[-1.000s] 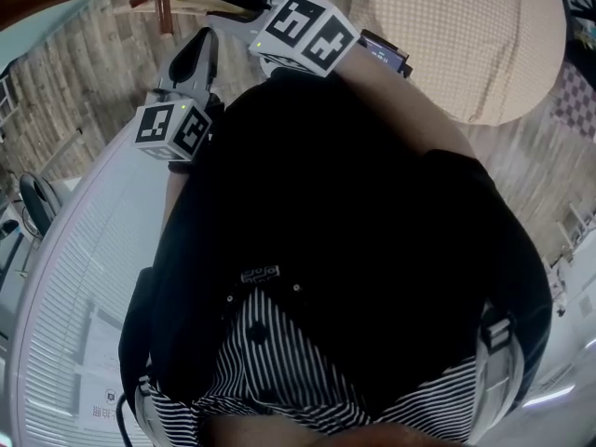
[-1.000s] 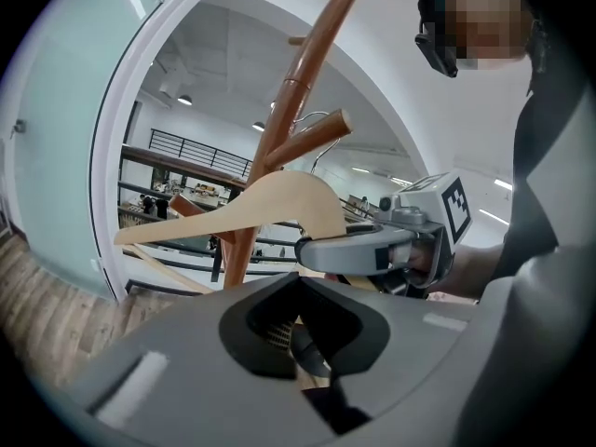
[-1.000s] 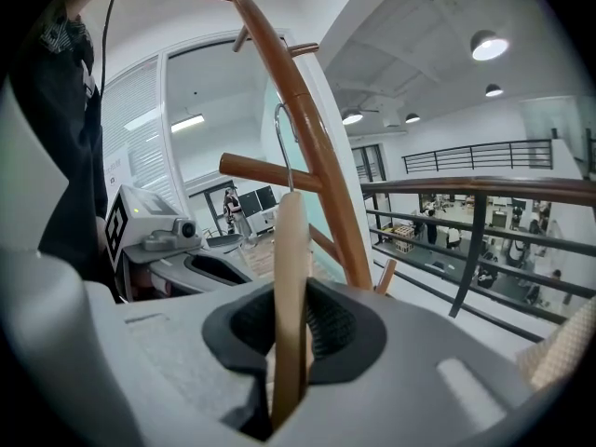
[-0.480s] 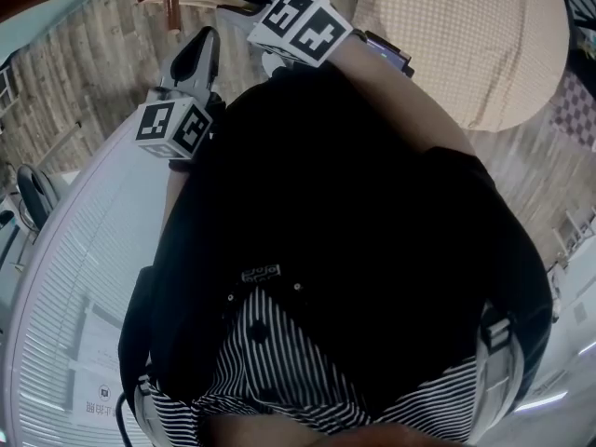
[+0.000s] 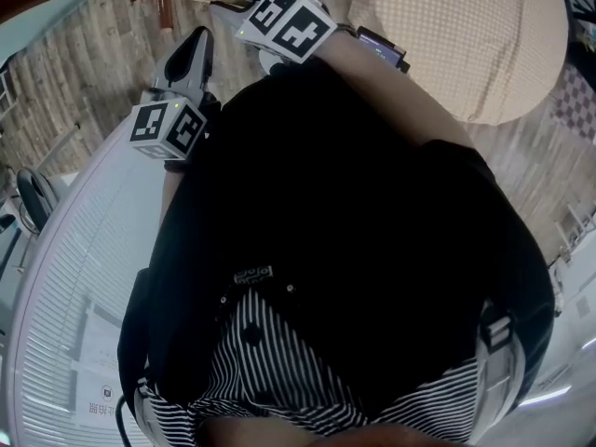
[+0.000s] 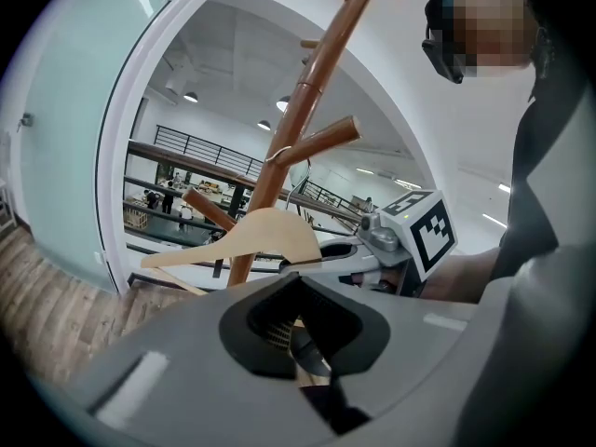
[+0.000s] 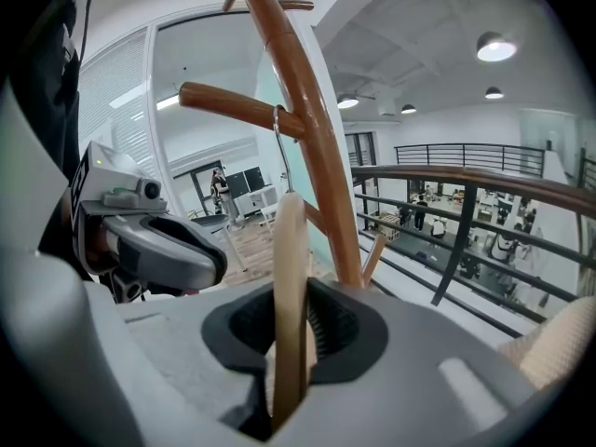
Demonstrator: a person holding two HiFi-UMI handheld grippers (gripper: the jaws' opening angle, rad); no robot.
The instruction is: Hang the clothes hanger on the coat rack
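Note:
A pale wooden clothes hanger (image 7: 289, 287) stands edge-on between the jaws of my right gripper (image 7: 291, 361). The jaws are opening, with the pads still against the wood. Its wire hook (image 7: 277, 124) sits at a brown peg (image 7: 237, 103) of the coat rack (image 7: 312, 128), close to the trunk. The left gripper view shows the hanger (image 6: 251, 240) side-on in front of the rack (image 6: 298, 110), with my right gripper (image 6: 326, 250) on its middle. My left gripper (image 5: 186, 49) is shut on nothing, beside the hanger and apart from it.
The rack stands in front of a curved glass wall and a black railing (image 7: 466, 212). A large beige cushion (image 5: 466, 35) lies on the wooden floor at the right. White slatted blinds (image 5: 65, 277) run along the left.
My right gripper has shifted slightly up and left in the head view, with the hanger in it. The left gripper has hardly moved.

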